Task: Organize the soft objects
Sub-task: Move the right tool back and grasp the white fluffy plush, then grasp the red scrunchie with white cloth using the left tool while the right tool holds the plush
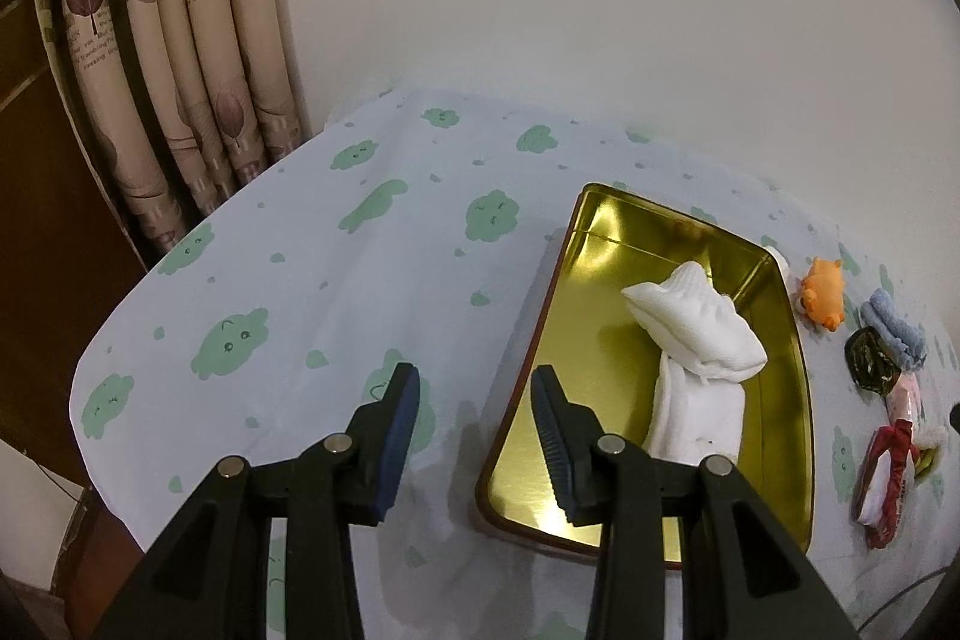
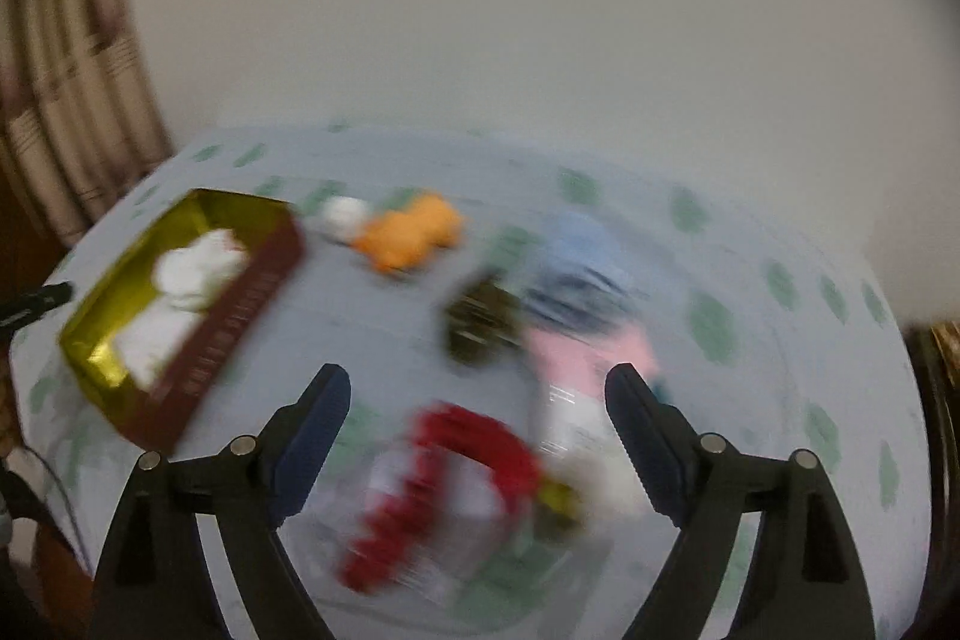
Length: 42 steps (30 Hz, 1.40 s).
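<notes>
Red-and-white soft item (image 2: 444,484) lies on the counter (image 2: 372,316) just below the right gripper (image 2: 477,424), jaws wide and empty.
Its long axis slants; left gripper (image 1: 474,421), partly open and empty, waits by the tin (image 1: 798,400).

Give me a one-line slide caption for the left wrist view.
Open left tongs hover at the gold tin's edge; a white sock lies inside, other soft items wait beside it.

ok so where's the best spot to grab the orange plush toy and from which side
Grip the orange plush toy across its rounded body, coming down from above. It lies alone on the tablecloth, just outside the gold tin and clear of the blue cloth, so both flanks look free. The right gripper, its jaws open and empty, is nearer; its view is blurred, so fine detail is unclear.
</notes>
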Each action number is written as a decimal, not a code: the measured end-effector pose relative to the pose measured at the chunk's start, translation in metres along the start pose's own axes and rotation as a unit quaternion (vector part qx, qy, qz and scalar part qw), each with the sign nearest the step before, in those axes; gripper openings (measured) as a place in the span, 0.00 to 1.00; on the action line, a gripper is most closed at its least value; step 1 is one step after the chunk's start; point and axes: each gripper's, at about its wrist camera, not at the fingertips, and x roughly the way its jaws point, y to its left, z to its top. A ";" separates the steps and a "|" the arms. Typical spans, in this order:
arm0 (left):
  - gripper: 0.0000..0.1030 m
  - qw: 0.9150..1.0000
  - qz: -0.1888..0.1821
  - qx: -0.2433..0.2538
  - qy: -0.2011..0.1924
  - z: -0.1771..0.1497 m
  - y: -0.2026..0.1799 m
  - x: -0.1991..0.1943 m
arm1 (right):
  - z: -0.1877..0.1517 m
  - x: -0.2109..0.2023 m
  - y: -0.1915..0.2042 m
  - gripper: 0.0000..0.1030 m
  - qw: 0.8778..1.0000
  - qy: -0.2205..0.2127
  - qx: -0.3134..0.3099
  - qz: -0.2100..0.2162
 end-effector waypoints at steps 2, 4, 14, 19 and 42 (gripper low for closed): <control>0.38 1.000 0.000 0.000 0.000 0.000 -0.001 0.000 | -0.008 0.001 -0.018 0.82 1.000 0.009 0.018 -0.009; 0.38 1.000 0.001 0.004 0.001 0.000 -0.002 0.000 | -0.016 0.002 -0.030 0.82 0.999 0.017 0.030 -0.015; 0.38 0.999 0.002 0.041 0.002 -0.006 -0.029 -0.009 | -0.028 0.026 -0.038 0.82 0.999 0.029 0.043 -0.012; 0.38 0.997 -0.012 0.081 0.001 -0.008 -0.062 -0.019 | -0.033 0.040 -0.047 0.82 0.998 0.036 0.056 -0.017; 0.38 0.945 -0.194 0.243 0.098 -0.058 -0.261 -0.029 | -0.039 0.006 -0.049 0.48 0.999 -0.017 0.042 -0.015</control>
